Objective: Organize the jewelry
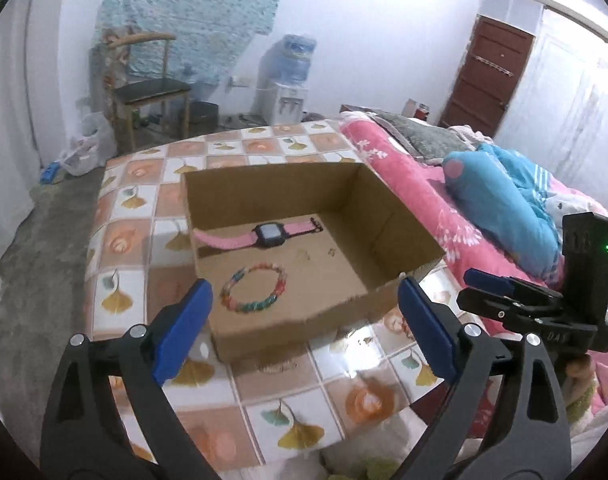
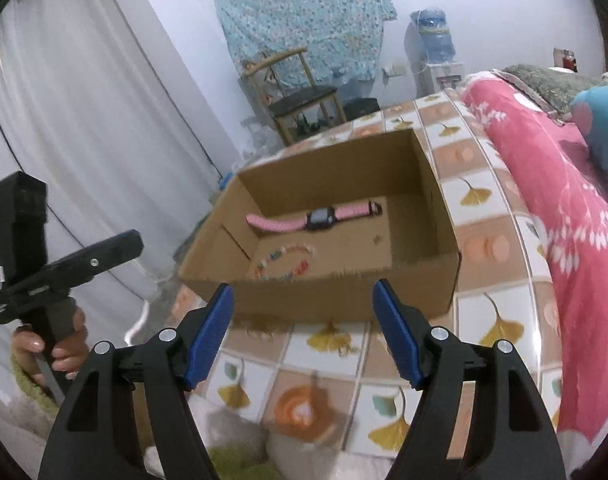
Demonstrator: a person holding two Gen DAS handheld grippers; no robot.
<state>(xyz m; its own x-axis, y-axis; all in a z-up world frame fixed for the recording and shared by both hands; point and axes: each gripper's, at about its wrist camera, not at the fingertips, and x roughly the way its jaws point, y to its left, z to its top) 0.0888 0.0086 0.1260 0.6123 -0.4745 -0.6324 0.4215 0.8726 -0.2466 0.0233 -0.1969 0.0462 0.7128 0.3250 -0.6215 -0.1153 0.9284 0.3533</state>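
Inside the cardboard box (image 1: 368, 216) near the table's (image 1: 152, 248) far edge, we see a pink-strapped watch (image 1: 264, 235) with a dark square face lying flat along the back wall. Nearer us rests a multicoloured beaded bracelet (image 1: 253, 289), a closed ring, blurred in the right view. Small specks on the box floor are too tiny to name. Our left claw (image 1: 304, 322) and right claw (image 2: 302, 330) both gape wide, holding nothing, short of the box.
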